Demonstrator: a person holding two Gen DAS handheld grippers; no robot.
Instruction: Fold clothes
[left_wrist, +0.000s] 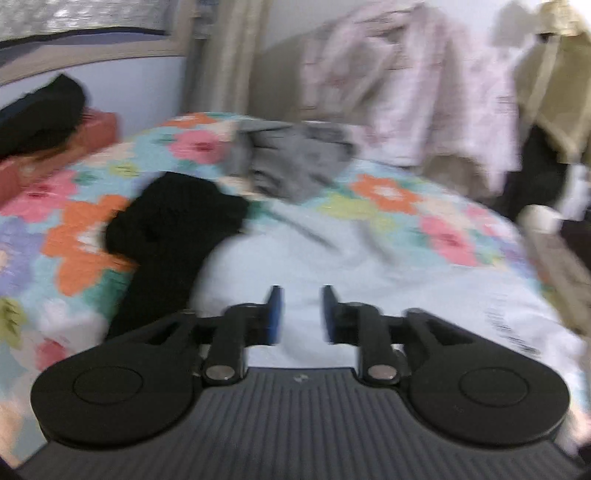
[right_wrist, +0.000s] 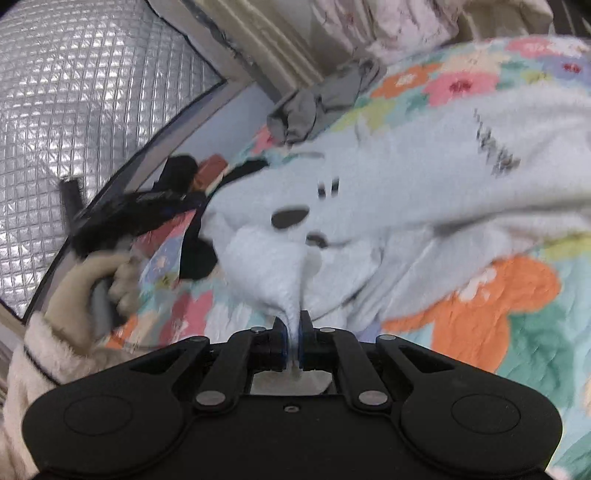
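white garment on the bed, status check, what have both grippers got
Right gripper shut on white garment. Left gripper open, empty. Black garment lies beside it on the floral quilt.

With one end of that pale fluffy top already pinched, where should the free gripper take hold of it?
Probably the edge beside the black garment. The right gripper pinches a bunched end of the pale top, while the left gripper is open over it. Coming from above onto that loose edge, flat on the flowered quilt, should let the two spread it.
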